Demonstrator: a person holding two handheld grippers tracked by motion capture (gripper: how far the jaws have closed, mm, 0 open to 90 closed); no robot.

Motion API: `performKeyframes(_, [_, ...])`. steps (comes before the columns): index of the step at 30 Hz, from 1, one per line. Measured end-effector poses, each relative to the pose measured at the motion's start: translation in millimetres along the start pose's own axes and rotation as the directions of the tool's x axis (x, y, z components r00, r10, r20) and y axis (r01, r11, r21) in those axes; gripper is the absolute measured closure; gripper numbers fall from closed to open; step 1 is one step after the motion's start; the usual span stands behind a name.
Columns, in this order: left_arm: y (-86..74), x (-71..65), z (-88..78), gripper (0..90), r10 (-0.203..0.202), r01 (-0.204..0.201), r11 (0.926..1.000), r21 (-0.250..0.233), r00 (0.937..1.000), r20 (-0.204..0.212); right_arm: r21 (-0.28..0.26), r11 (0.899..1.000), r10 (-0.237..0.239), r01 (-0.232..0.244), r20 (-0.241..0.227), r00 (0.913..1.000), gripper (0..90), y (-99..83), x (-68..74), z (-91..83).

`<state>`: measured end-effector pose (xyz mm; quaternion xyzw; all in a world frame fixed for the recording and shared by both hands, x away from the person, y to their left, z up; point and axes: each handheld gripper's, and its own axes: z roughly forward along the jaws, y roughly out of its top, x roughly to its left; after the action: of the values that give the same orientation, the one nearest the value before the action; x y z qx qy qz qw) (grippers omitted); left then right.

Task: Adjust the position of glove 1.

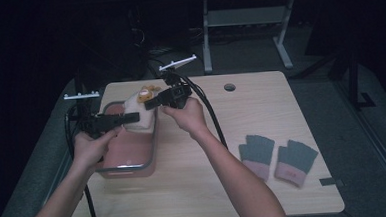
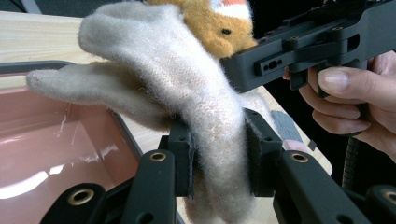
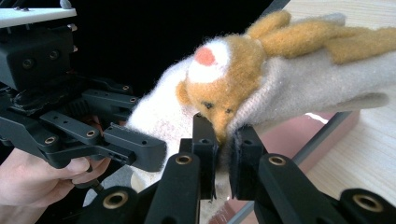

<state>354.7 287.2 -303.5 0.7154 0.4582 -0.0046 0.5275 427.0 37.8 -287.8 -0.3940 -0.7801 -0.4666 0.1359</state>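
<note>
A cream woolly mitten (image 1: 133, 110) with an orange animal face (image 1: 144, 95) sewn on it hangs in the air between the two hand-held grippers, over the far end of a pink plastic bin (image 1: 128, 154) that sits on the left part of the tabletop (image 1: 195, 188). The left hand-held gripper (image 1: 126, 118) is clamped on the mitten's cream body, and the right hand-held gripper (image 1: 150, 103) pinches it right at the animal face. The bin's grey rim lies just under the mitten, and the two grippers stand close together, so each crowds the other's side of the mitten. Well apart, on the right part of the tabletop, a pair of grey fingerless gloves (image 1: 276, 156) with pink cuffs lies flat side by side; a round cable hole (image 1: 229, 87) sits near the far edge, and a desk frame (image 1: 247, 30) stands on the floor beyond. The high view gives this layout but leaves the grips small and dark. The left gripper view shows the pads (image 2: 184, 149) squeezing a thick fold of cream wool (image 2: 205, 116), the glossy bare inside of the bin (image 2: 56, 158) below, and the other gripper (image 2: 299, 51) with the fingers (image 2: 345, 93) that hold it. The right gripper view shows the jaws nearly together on the edge of the face (image 3: 219, 93), with its red spot and orange ears.
</note>
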Motion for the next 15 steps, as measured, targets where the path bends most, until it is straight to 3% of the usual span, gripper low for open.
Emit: performKeyframes(15, [-4.2, 10.0, -9.8, 68.3, -0.024, 0.024, 0.9997, -0.006, 0.9996, -0.015, 0.013, 1.0, -0.001, 0.001, -0.019, 0.9998, 82.7, 4.0, 1.9, 16.4])
